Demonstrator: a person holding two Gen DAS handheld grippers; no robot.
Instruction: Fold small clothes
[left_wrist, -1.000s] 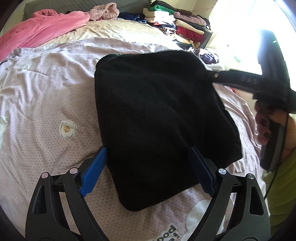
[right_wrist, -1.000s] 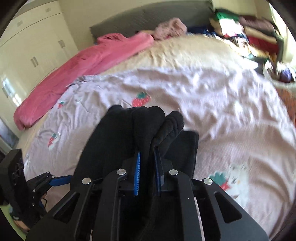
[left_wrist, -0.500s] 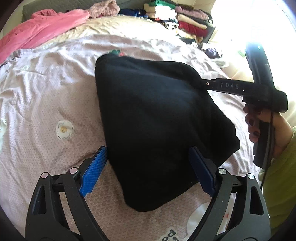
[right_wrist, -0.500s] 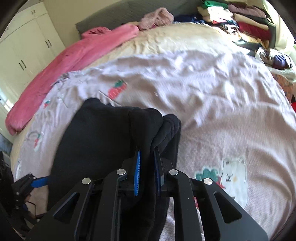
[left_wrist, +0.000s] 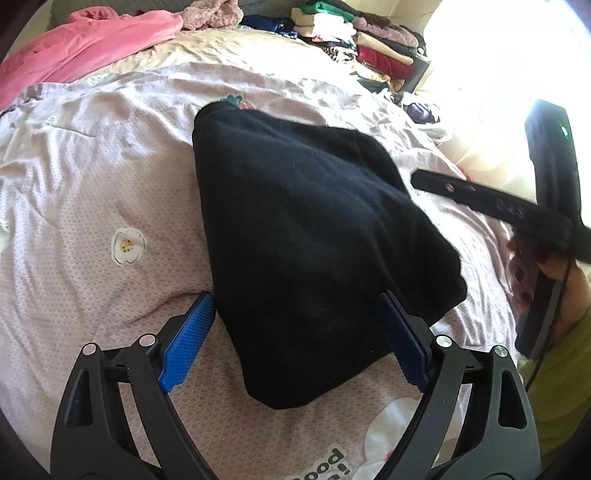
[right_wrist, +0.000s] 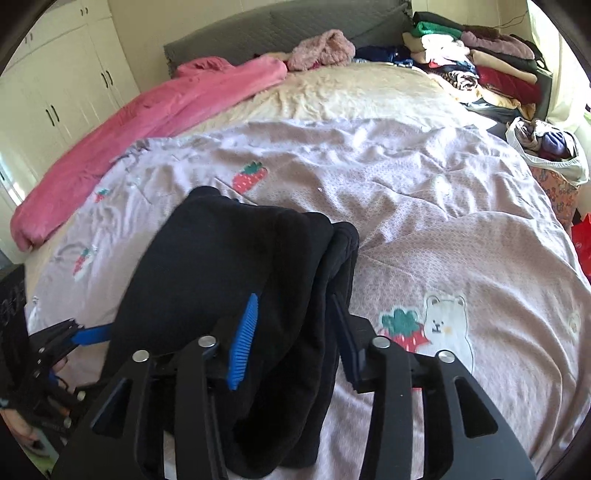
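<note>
Left wrist view: folded black garment (left_wrist: 314, 236) spread across frame centre on lilac printed quilt (left_wrist: 85, 192); left gripper (left_wrist: 295, 332) gaping wide, blue pads either side of the near edge, gripping nothing. Right gripper (left_wrist: 417, 179) at right edge, clear of the cloth.

Right wrist view: right gripper (right_wrist: 291, 325) at lower centre, jaws opening, thick black fold lying between them, pads no longer pinching. Pink blanket (right_wrist: 147, 122) at upper left.

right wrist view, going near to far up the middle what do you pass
right tool → black garment → lilac strawberry-print quilt → cream sheet → fuzzy pink garment → grey headboard
</note>
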